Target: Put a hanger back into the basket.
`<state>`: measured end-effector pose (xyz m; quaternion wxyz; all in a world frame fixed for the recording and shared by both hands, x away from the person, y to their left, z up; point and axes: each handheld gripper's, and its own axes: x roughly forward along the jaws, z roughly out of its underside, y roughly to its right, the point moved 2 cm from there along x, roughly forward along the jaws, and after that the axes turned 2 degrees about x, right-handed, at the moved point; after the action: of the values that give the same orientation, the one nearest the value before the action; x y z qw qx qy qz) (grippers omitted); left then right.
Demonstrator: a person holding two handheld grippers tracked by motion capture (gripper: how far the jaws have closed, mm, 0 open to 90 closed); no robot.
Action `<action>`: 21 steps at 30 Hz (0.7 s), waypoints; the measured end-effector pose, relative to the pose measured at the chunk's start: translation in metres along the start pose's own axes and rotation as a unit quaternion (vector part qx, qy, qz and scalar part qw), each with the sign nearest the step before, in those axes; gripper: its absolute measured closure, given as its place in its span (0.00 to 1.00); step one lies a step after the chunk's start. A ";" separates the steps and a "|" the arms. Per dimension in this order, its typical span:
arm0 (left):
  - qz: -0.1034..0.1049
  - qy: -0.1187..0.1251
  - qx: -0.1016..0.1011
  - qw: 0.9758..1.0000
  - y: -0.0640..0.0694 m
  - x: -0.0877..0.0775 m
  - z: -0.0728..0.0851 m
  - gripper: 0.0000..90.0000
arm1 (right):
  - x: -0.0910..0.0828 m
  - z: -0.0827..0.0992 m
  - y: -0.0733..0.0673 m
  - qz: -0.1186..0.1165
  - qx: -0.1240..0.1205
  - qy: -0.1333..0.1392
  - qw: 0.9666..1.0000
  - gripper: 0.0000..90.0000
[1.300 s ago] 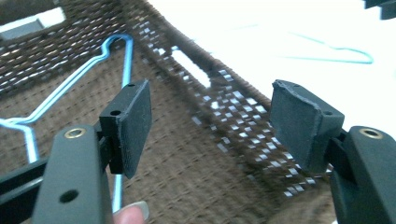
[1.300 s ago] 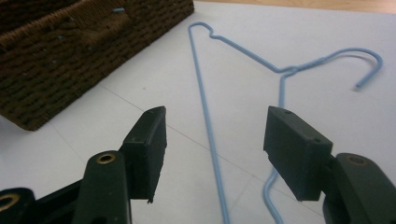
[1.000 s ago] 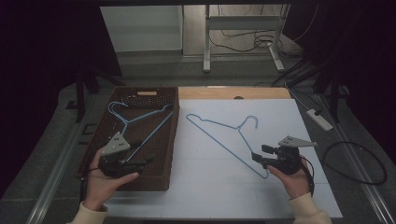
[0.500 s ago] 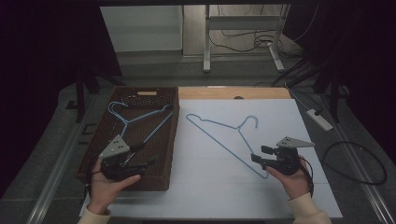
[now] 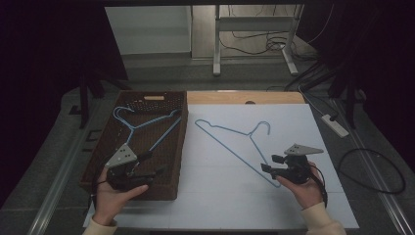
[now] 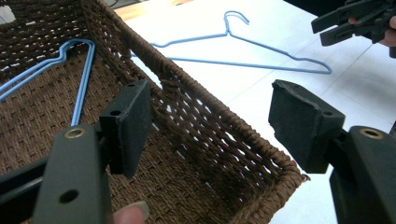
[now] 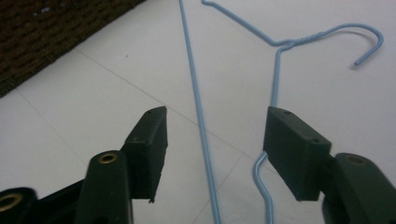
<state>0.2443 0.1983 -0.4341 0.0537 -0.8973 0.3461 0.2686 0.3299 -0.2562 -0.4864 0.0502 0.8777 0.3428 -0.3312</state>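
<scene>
Writing first: you have none to read here, since the hangers, the basket and the white table top all look plain.

Your right gripper (image 7: 212, 149) sits low over the table (image 5: 220, 196), at the near end of the blue wire hanger (image 5: 237, 142) that lies flat on the white surface. Its jaws are spread and have just been closing a little. In the right gripper view the hanger's long straight wire runs up between the two pads (image 7: 149, 149), and the bent corner of the hanger curves close by the other pad, but neither pad presses on the wire. So it grips nothing yet; the hanger (image 7: 280, 46) rests on the table with its hook pointing away from you.

Your left gripper (image 6: 210, 126) hovers over the near right corner of the brown woven basket (image 5: 100, 161), jaws wide apart and empty. The basket's rim (image 6: 196, 107) passes between them in the left gripper view, untouched. A second blue hanger (image 5: 142, 125) lies inside the basket, towards its far end. The basket stands just beside the white surface's left edge.
</scene>
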 end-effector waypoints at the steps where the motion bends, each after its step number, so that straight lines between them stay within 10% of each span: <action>1: 0.000 -0.001 0.000 1.000 0.000 0.000 0.000 0.35 | 0.001 0.000 0.000 0.003 0.000 -0.004 1.000 0.49; 7: 0.000 -0.005 -0.004 1.000 -0.001 0.001 0.001 0.35 | 0.009 -0.001 -0.002 0.014 -0.008 -0.057 0.998 0.73; 12: 0.000 -0.004 -0.002 1.000 0.000 0.001 0.002 0.35 | 0.020 0.001 -0.005 0.040 -0.017 -0.134 0.990 1.00; 21: 0.004 -0.009 0.002 1.000 0.003 0.002 0.002 0.35 | 0.018 0.018 -0.007 0.076 -0.010 -0.181 0.980 1.00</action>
<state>0.2423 0.1956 -0.4368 0.0575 -0.8933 0.3500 0.2760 0.3256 -0.2459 -0.5106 0.1454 0.8259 0.2639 -0.4765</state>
